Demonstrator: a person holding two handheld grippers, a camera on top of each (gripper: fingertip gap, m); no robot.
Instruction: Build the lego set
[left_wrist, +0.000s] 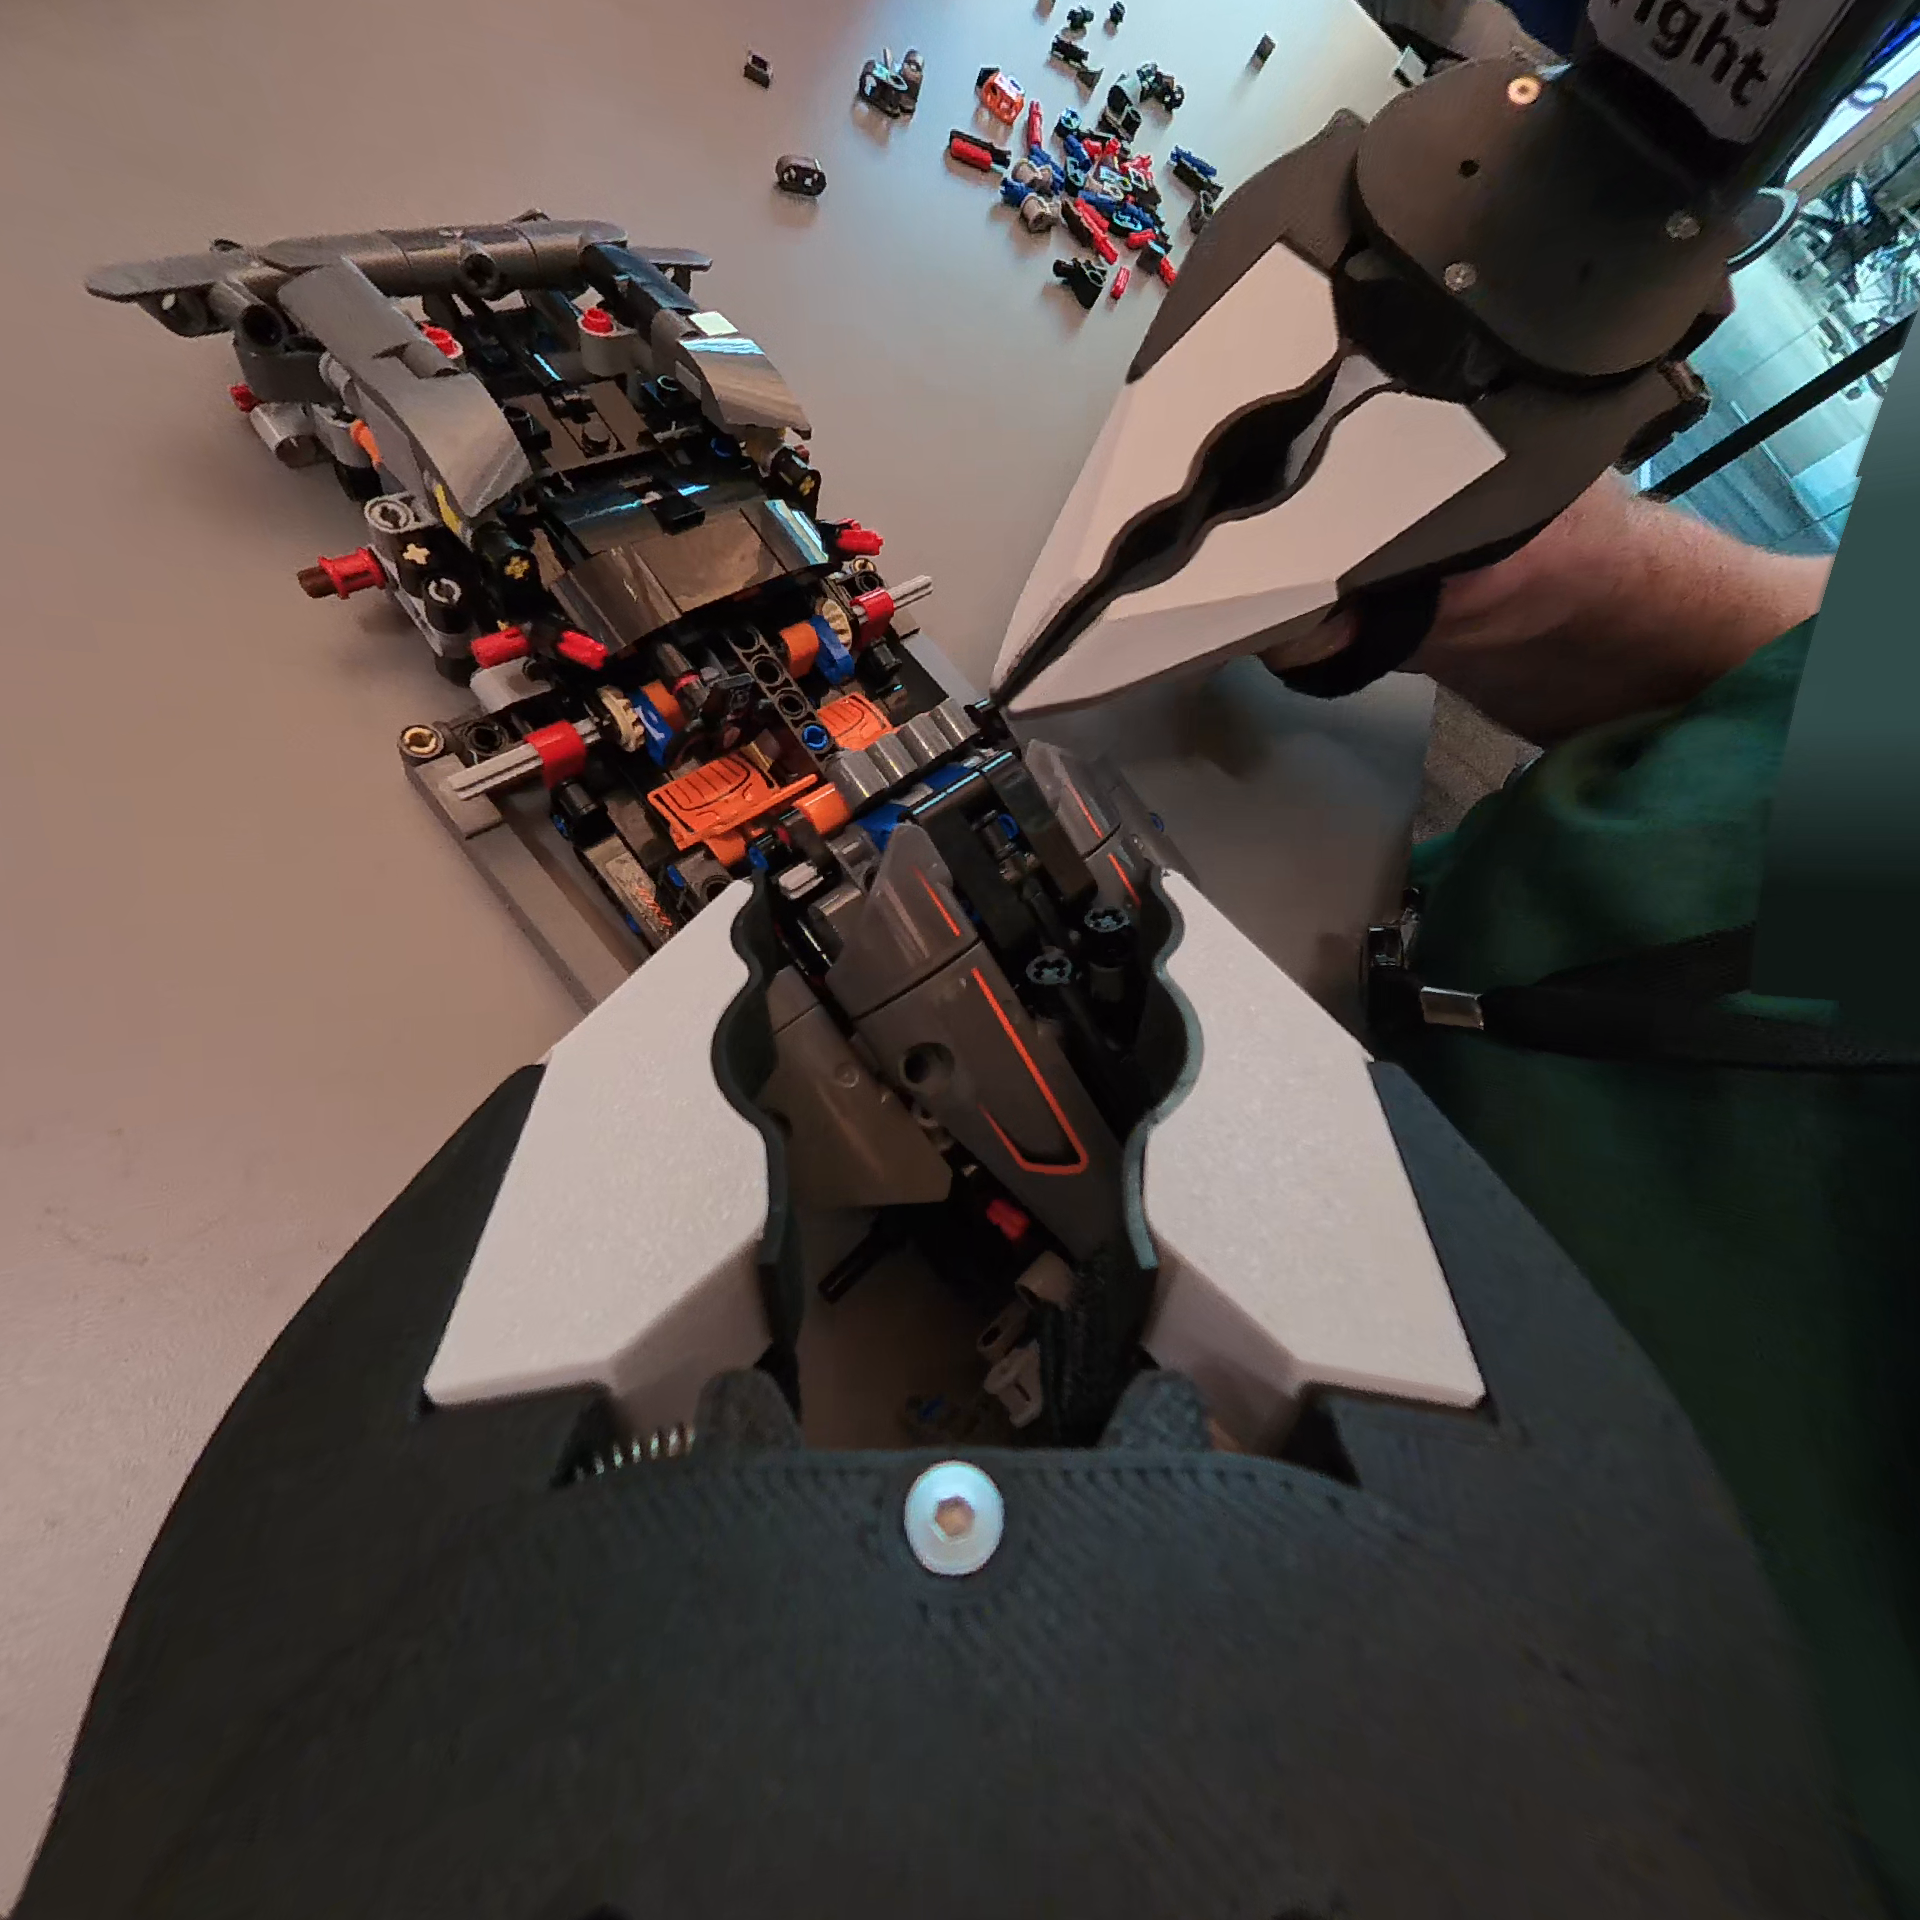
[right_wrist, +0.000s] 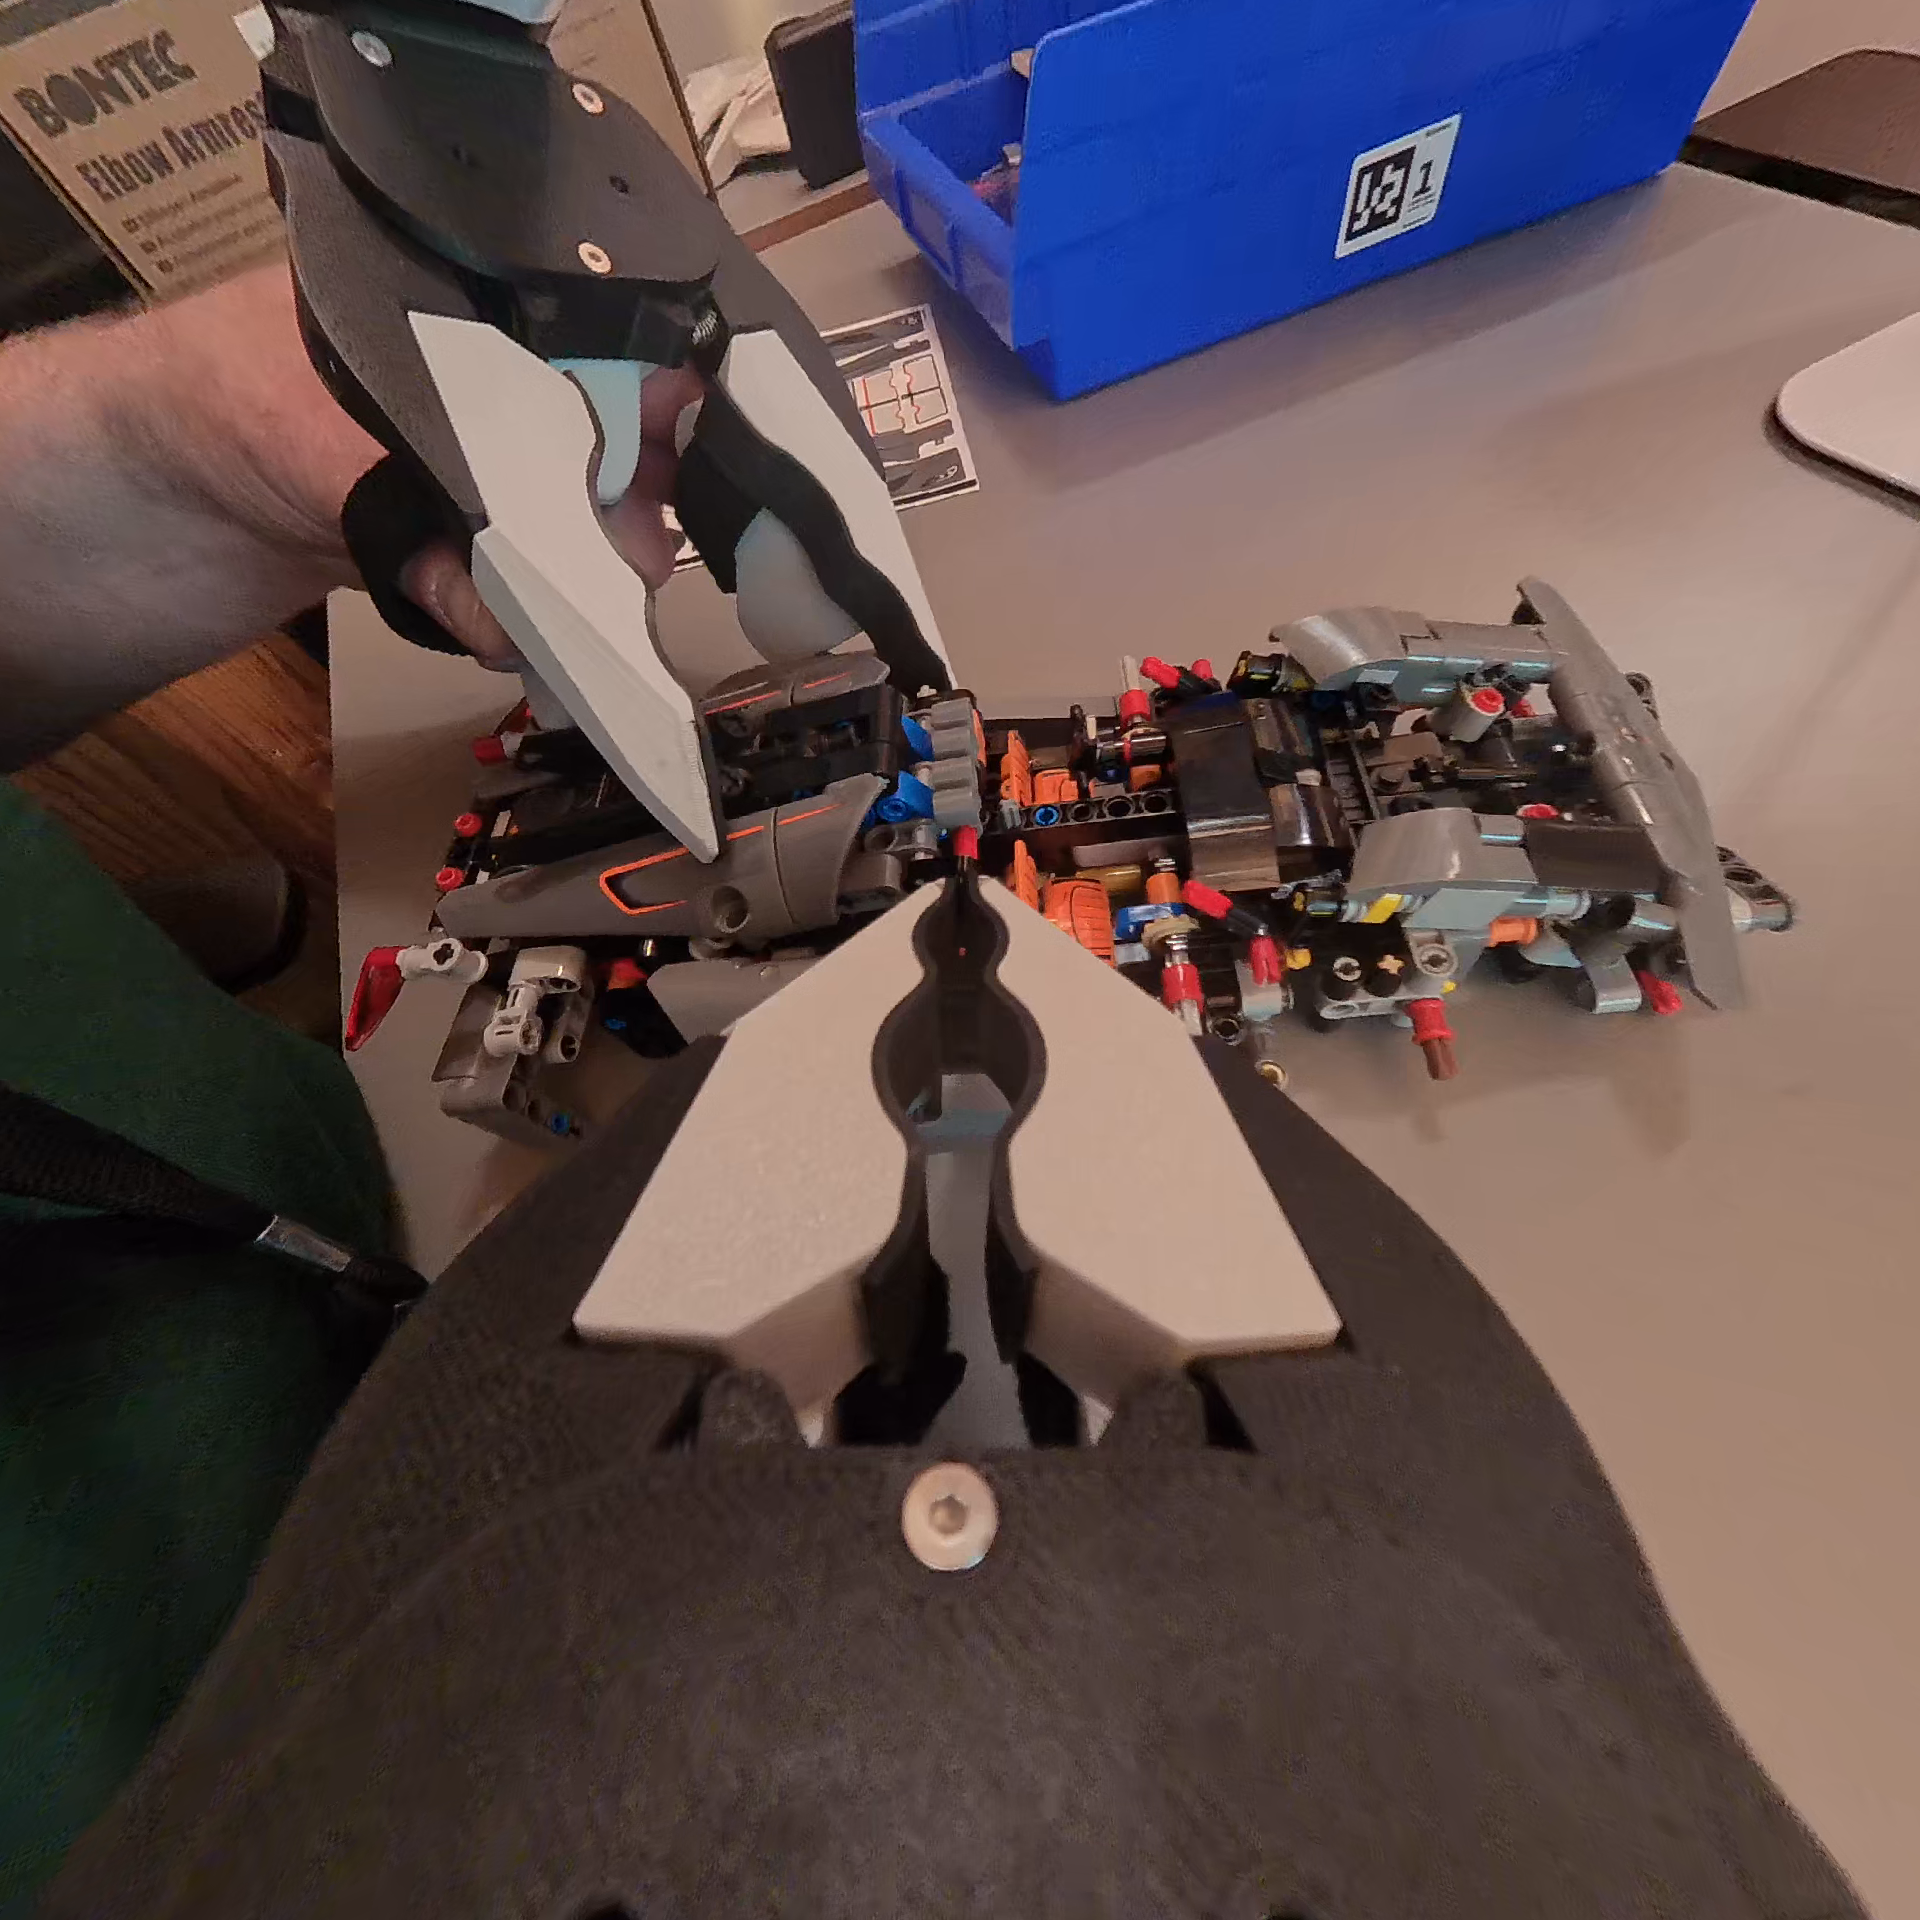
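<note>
Care is needed while the red-and-black pin (right_wrist: 963, 847), pinched in the right tongs (right_wrist: 961, 883), is pressed straight into the car model (right_wrist: 1226, 769) clasped by the left tongs (left_wrist: 956, 904).

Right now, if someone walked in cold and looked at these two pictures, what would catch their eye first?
The long, half-built lego car stretched across the grey table, bristling with red, blue and orange parts. The left gripper straddles its dark nose end with wide jaws, while the right gripper pinches a small red and black pin at the car's middle. Behind sits a bright blue bin; loose pieces lie scattered beyond the car.
</note>
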